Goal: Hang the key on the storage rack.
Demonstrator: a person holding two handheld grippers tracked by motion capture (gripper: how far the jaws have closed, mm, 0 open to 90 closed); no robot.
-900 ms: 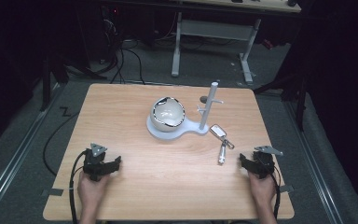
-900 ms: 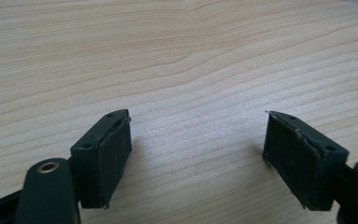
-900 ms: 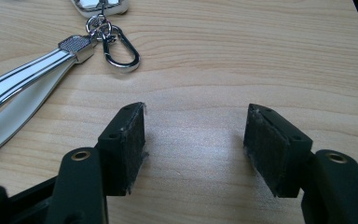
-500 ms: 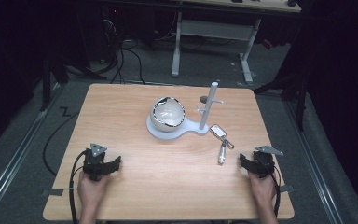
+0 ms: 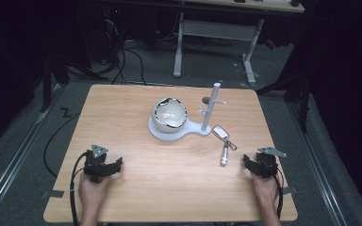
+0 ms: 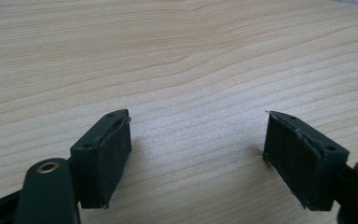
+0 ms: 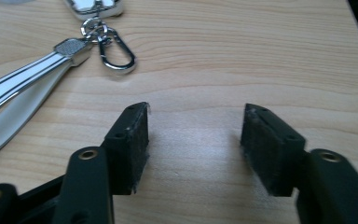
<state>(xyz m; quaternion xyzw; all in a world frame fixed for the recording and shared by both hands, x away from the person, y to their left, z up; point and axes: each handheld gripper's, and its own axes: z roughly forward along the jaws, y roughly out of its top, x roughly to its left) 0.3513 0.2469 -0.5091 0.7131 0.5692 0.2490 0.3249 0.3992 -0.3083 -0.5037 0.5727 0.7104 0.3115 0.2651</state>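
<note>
A white bowl [image 5: 170,114] sits on a pale grey stand base [image 5: 167,135] at the table's middle, with an upright peg post [image 5: 214,106] to its right. A key fob with a clip and strap [image 5: 224,142] lies flat just right of the stand; its strap [image 7: 23,88] and clip [image 7: 116,58] lie ahead and to the left of my right gripper [image 7: 193,130]. That right gripper [image 5: 253,164] rests open at the table's front right. My left gripper [image 5: 109,165] rests open at the front left, with bare wood between its pads [image 6: 105,156].
The wooden table [image 5: 122,113] stands on a dark floor. Cables [image 5: 122,56] and a white desk frame [image 5: 217,33] are beyond its far edge. Bare wood lies between the two grippers.
</note>
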